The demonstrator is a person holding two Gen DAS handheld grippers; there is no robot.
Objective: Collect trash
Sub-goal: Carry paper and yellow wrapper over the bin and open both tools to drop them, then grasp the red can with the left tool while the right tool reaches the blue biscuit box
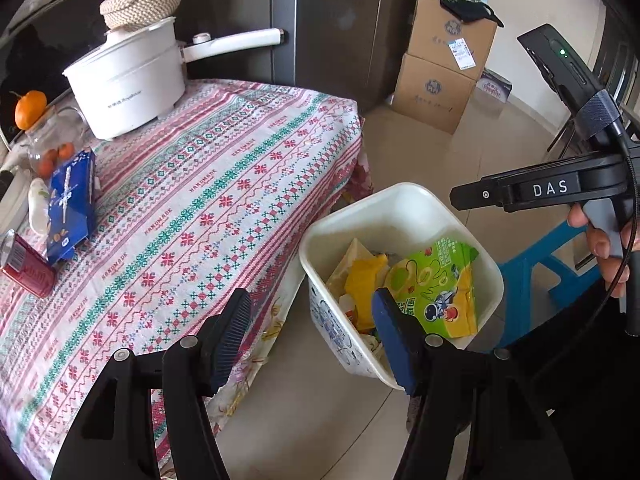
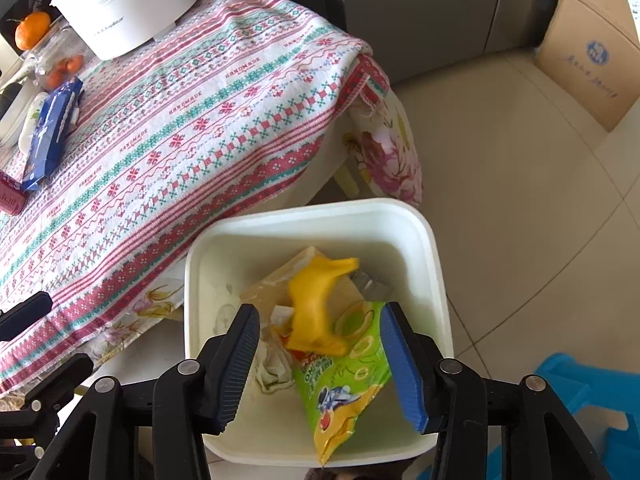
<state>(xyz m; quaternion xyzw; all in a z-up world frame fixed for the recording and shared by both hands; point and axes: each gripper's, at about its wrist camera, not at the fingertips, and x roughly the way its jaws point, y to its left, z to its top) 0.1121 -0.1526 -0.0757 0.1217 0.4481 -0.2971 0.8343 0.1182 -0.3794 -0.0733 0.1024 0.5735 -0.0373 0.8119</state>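
Trash is seen gathered in the white bin (image 2: 432,264), which stands on the floor just beside the desk (image 1: 208,200), presumably so that items can be carried off the cloth and dropped straight down. A green wrapper (image 2: 348,392) and a yellow piece (image 2: 316,312) lie on top of paper scraps inside it; the yellow piece is blurred, so it may be falling.

The right tongs (image 2: 320,364) are held above the bin, pointed steeply down into it, with the jaws spread and nothing pinched between them. The wrapper and yellow piece appear between the pads in that view, but lower, inside the bin and not touched. This is judged to be a drop just made.

The left tongs (image 1: 312,336) are also spread and empty, held over the gap between desk edge and bin, with one pad (image 1: 228,340) over the cloth and the other in front of the bin.

More likely trash is left on the desk, well apart from both tongs at the far left edge: a blue box (image 1: 72,204) and a red can (image 1: 28,264) lying on its side, the box resting partly against the can. A white pot (image 1: 124,80) and a jar (image 1: 52,144) of oranges stand behind them and are judged not to be trash. The box or can would probably be fetched next, by the left tongs as the nearer.
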